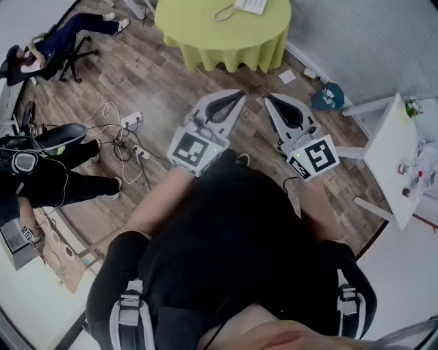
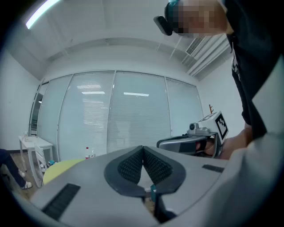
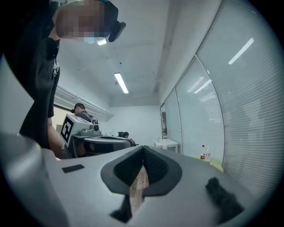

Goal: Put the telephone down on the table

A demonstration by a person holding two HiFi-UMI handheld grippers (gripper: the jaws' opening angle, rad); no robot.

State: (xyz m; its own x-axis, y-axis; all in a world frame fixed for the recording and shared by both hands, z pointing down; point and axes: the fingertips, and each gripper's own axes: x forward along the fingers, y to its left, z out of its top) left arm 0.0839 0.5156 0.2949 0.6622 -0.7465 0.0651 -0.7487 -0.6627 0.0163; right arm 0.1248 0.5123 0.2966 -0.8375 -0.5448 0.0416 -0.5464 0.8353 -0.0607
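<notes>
A white telephone [image 1: 250, 5] with a coiled cord lies on the round table under a yellow-green cloth [image 1: 222, 31], at the top of the head view. My left gripper [image 1: 240, 95] and right gripper [image 1: 269, 98] are held side by side at waist height, well short of that table, above the wooden floor. Both are shut, tips touching, with nothing between the jaws. In the left gripper view the shut left gripper [image 2: 143, 148] points at a blinds-covered glass wall, with the right gripper [image 2: 188, 142] beside it. In the right gripper view the right gripper [image 3: 143, 147] is shut too.
A white side table [image 1: 390, 157] with small bottles stands at the right. Cables and a power strip [image 1: 130, 122] lie on the floor at the left. A seated person's legs [image 1: 82, 184] are at the left, another person on a chair [image 1: 65, 37] at the top left.
</notes>
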